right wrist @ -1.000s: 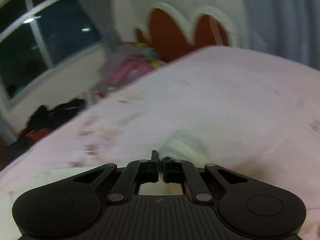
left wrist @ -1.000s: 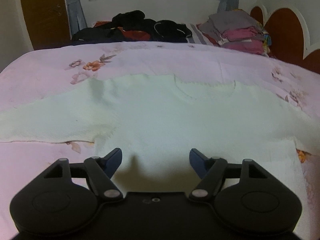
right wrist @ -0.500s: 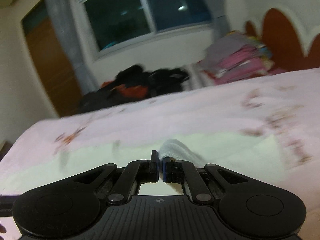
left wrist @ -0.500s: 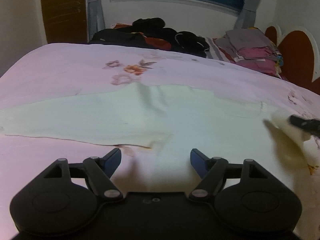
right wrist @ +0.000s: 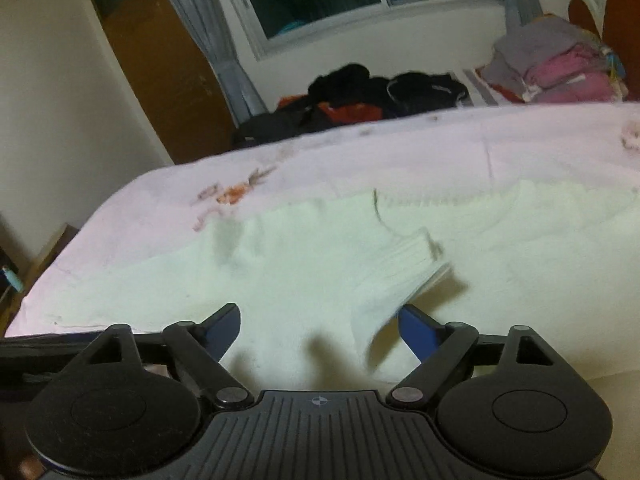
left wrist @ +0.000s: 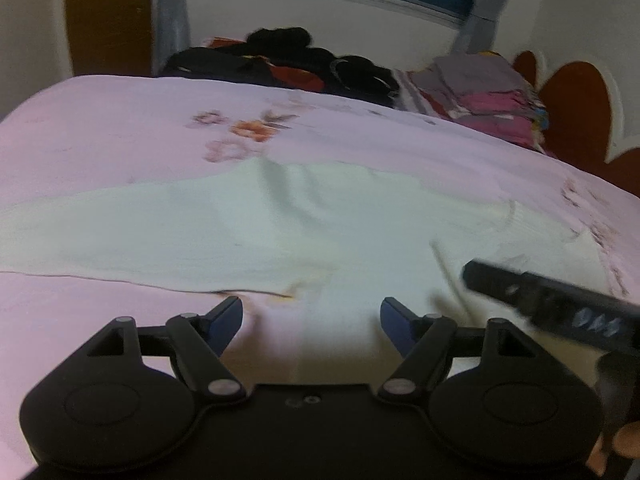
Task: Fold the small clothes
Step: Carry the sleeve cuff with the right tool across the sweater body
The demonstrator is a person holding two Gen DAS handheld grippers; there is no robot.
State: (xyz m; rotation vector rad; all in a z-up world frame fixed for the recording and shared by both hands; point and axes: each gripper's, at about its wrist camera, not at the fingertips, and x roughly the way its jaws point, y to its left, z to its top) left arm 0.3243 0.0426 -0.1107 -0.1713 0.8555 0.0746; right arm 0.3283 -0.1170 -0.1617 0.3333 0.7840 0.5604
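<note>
Right fingers (right wrist: 420,330) opening, folded sleeve (right wrist: 400,268) loose between; left fingers (left wrist: 224,322) spread, empty.

Right gripper (right wrist: 320,322) fingers opening over the cream sweater (right wrist: 320,264) (sleeve folded across)

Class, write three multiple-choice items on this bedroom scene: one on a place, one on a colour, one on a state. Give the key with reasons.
1. Where does the pale sweater lie?
A on the bed
B on the floor
C on a chair

2. What colour is the bedsheet?
A green
B pink with flowers
C black

3. How is the left gripper?
A shut on cloth
B open, holding nothing
C out of view

Key: A, the sweater is spread on the sheet; B, pink cloth with floral print; B, nothing sits between its parted fingers.
</note>
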